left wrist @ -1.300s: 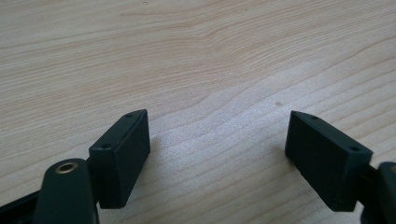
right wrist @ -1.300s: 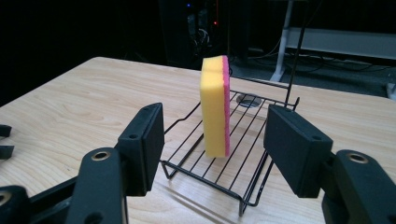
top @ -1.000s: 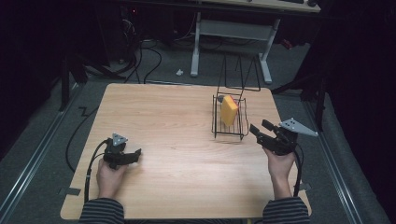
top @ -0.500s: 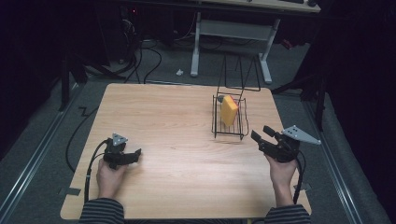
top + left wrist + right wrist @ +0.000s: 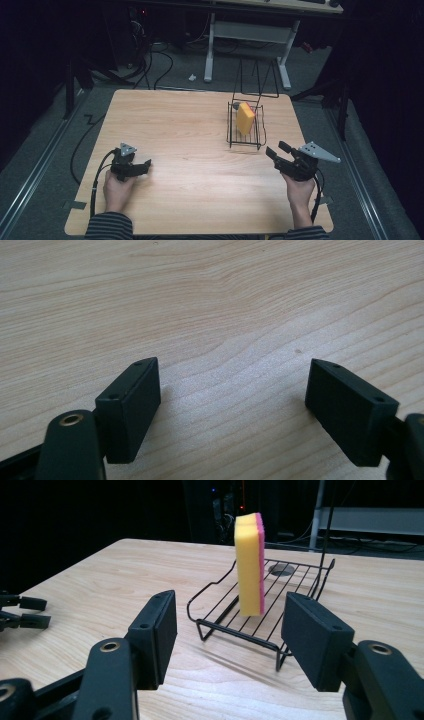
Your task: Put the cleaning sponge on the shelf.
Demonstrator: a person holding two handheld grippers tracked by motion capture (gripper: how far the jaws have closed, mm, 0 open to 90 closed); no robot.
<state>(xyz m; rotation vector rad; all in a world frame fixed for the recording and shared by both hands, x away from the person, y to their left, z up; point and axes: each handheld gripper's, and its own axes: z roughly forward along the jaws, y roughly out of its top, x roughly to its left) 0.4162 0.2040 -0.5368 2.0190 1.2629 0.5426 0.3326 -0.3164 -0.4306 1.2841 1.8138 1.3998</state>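
A yellow sponge with a pink side (image 5: 245,118) (image 5: 249,563) stands upright in a black wire rack (image 5: 244,132) (image 5: 260,611) on the right half of the wooden table (image 5: 190,130). My right gripper (image 5: 276,149) (image 5: 229,635) is open and empty, held just off the rack's near right corner, its jaws facing the sponge. Over the table's near left part my left gripper (image 5: 144,165) (image 5: 232,405) is open too, with bare wood between its jaws. That left gripper also appears far off at the left edge of the right gripper view (image 5: 27,612).
A white-legged desk frame (image 5: 247,45) and cables (image 5: 155,60) lie on the floor beyond the far edge. A metal rail (image 5: 35,170) runs along the floor at the left. The table's right edge is close to my right hand (image 5: 297,192).
My right gripper has drawn back from the rack toward the near right of the table. The left gripper has stayed put.
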